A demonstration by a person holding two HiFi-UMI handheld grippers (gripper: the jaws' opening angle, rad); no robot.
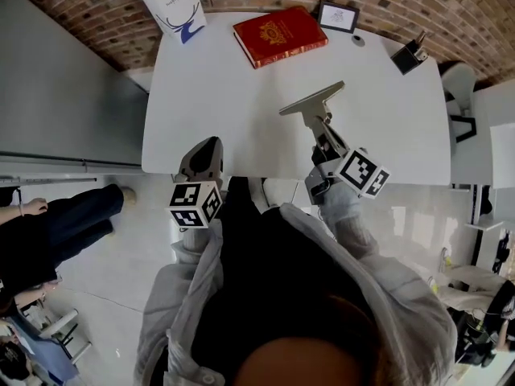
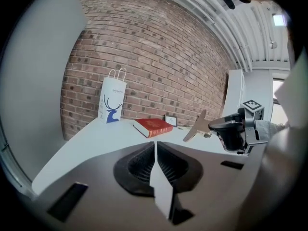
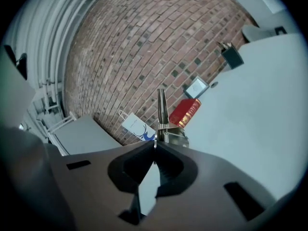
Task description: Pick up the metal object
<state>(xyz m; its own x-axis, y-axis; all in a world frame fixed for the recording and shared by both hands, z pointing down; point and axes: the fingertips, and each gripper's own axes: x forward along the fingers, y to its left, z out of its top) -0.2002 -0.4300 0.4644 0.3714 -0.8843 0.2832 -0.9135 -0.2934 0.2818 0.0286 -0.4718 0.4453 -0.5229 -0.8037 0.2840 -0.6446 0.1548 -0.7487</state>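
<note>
The metal object, a flat T-shaped blade on a short sprung stem, hangs above the white table. My right gripper is shut on its stem, with the blade pointing away from me. In the right gripper view the blade stands up straight from the closed jaws. My left gripper hovers over the table's near edge, shut with nothing in it. Its own view shows the closed jaws, with the metal object and the right gripper off to the right.
At the table's far side lie a red book, a white paper bag with a blue deer, a small framed card and a black clip-like item. A brick wall runs behind. Someone's legs show at the left.
</note>
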